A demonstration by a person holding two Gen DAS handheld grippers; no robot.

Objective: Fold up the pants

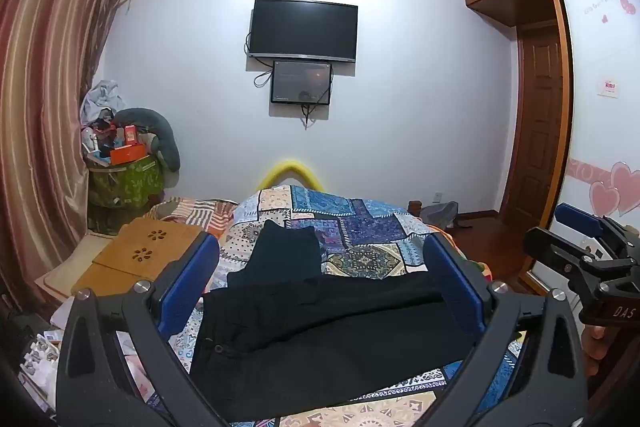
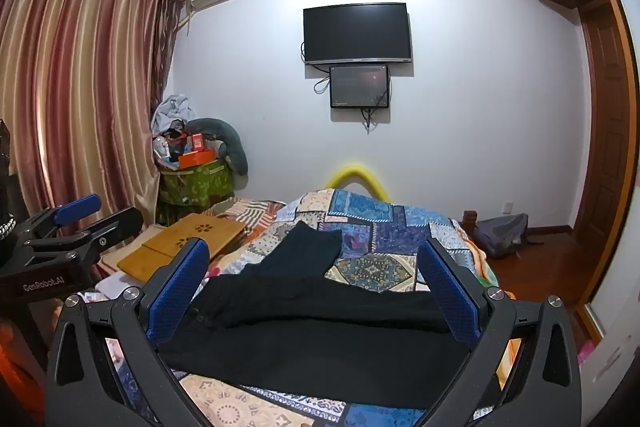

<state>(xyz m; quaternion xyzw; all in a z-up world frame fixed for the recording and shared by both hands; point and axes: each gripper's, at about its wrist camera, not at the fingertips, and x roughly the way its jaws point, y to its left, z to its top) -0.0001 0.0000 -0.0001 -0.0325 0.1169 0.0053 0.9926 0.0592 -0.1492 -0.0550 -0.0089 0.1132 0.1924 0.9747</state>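
Black pants lie spread on a patchwork quilt on the bed, waist with button at the left, one leg running away toward the wall, the other across to the right. The pants also show in the right wrist view. My left gripper is open and empty, held above the pants. My right gripper is open and empty too, above the pants. The right gripper shows at the right edge of the left wrist view. The left gripper shows at the left edge of the right wrist view.
A wooden lap desk lies on the bed left of the pants. A cluttered green basket stands by the curtain. A TV hangs on the far wall. A wardrobe and door are to the right, and a grey bag lies on the floor.
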